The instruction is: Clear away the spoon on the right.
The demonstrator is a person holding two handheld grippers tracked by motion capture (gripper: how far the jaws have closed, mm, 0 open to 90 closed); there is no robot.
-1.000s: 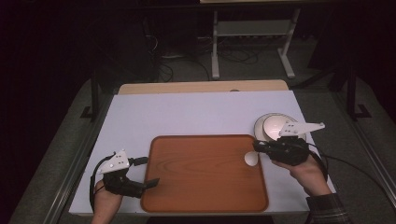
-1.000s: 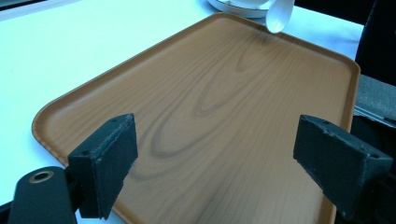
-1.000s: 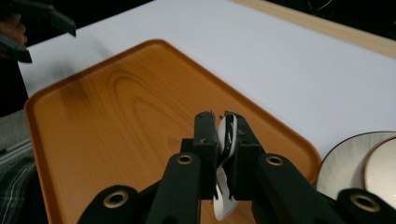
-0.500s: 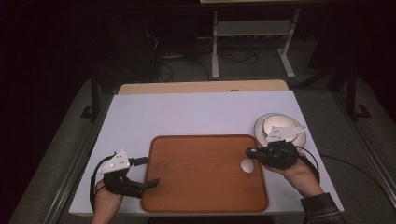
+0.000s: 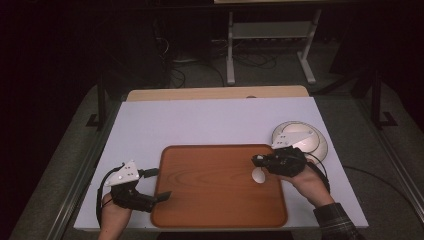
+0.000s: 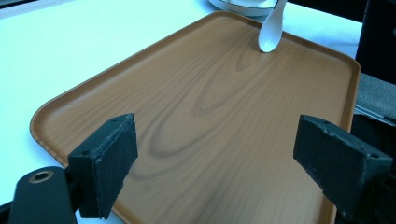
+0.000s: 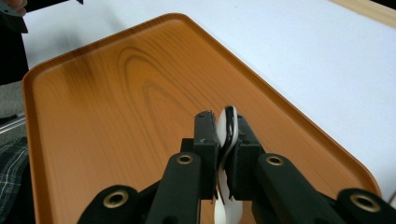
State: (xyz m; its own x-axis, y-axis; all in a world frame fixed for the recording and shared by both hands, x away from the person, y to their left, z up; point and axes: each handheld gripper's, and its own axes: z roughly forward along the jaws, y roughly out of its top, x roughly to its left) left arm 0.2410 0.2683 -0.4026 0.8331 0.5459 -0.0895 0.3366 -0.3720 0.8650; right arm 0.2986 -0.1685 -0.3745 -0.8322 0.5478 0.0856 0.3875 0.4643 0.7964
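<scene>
I had the right gripper (image 5: 261, 161) pinching a white spoon (image 5: 258, 175) by its handle, the bowl hanging over the right side of the wooden tray (image 5: 210, 195). My left gripper (image 5: 159, 185) sat spread wide at the tray's left edge, holding nothing. A white plate (image 5: 310, 145) lay just right of the tray.

The left claw (image 5: 159, 196) lies low and level, jaws wide apart. The right claw (image 5: 258, 161), jaws clamped together, points toward the left one.
</scene>
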